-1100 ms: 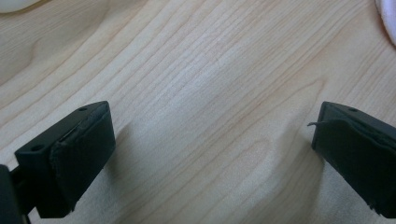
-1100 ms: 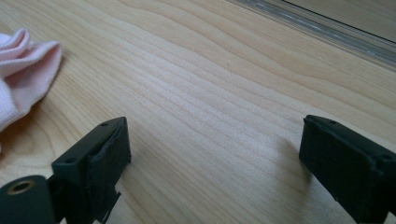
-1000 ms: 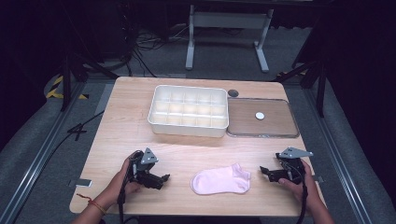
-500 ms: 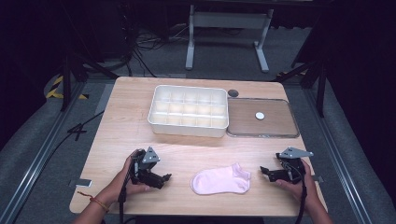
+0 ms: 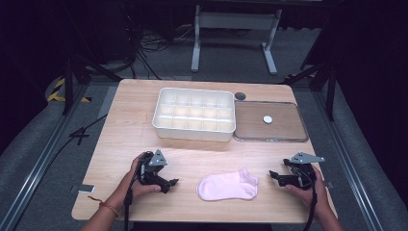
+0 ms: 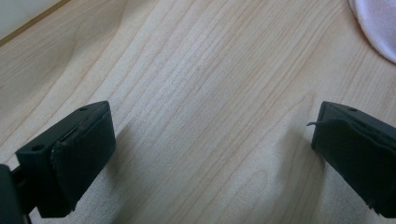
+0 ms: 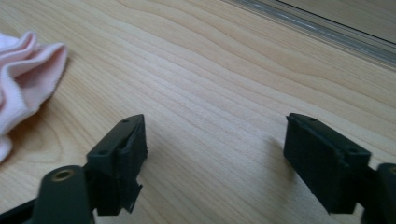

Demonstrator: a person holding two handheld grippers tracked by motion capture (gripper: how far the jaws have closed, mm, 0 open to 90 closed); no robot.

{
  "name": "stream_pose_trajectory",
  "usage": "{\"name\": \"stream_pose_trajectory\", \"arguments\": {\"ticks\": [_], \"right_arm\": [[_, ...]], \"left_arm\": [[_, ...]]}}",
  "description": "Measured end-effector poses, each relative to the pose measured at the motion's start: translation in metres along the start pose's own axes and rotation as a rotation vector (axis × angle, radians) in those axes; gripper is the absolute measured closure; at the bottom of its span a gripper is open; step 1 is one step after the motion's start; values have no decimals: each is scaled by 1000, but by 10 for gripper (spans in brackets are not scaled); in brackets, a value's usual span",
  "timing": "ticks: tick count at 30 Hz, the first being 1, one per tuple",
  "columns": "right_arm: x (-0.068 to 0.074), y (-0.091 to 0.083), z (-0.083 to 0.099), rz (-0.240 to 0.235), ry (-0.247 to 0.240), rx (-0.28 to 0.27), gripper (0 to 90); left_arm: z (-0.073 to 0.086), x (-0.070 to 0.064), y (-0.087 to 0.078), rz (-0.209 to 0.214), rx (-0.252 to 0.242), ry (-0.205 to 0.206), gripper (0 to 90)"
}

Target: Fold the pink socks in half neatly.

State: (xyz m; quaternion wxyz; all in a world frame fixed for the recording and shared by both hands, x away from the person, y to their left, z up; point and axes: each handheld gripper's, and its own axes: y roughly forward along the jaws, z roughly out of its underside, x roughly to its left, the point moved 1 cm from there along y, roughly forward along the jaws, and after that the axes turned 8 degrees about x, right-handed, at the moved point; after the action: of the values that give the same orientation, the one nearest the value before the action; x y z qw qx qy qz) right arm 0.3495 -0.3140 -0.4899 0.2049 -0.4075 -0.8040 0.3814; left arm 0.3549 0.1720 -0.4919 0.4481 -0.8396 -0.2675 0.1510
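The left gripper has moved a little right toward the flat pale pink fabric sock lying on the near middle of the light wooden surface, fingers apart like the waiting right gripper, so a grasp seems near

Even overhead light brightens the table while the surrounding floor sinks into darkness, and soft shadows pool under close, slightly blurred jaws in both gripper views.
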Motion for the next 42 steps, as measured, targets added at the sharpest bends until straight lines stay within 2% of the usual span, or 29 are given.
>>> {"name": "stream_pose_trajectory", "arguments": {"ticks": [5, 10, 13, 15, 16, 20, 26, 33, 37, 40, 42], "right_arm": [[11, -6, -5, -8, -56, -27, 274], [21, -10, -13, -39, -92, -74, 343], [32, -12, -16, -70, -118, -92, 383], [38, -13, -19, -83, -140, -104, 445], [42, -15, -21, -74, -153, -113, 468], [54, -17, -27, -97, -179, -141, 498], [70, -16, -33, -136, -218, -150, 499], [85, -11, -38, -176, -253, -131, 477], [89, -10, -40, -184, -251, -129, 479], [94, -8, -41, -190, -266, -128, 509], [100, -6, -43, -192, -283, -118, 563]], "left_arm": [[0, 0, 0, -1, 2, 1, 3], [0, 0, 0, -1, 3, 1, 3], [0, 0, 0, -3, 3, -1, 3], [0, 0, 0, -3, 3, -1, 3], [0, 0, 0, -3, 3, 0, 3], [0, 0, 0, -3, 3, 0, 3], [0, 0, 0, -3, 3, 0, 3], [0, 0, 0, -3, 4, 0, 3], [0, 0, 0, -3, 4, 0, 3], [0, 0, 0, -4, 4, -2, 3], [0, 0, -1, -3, 6, -2, 3]]}}
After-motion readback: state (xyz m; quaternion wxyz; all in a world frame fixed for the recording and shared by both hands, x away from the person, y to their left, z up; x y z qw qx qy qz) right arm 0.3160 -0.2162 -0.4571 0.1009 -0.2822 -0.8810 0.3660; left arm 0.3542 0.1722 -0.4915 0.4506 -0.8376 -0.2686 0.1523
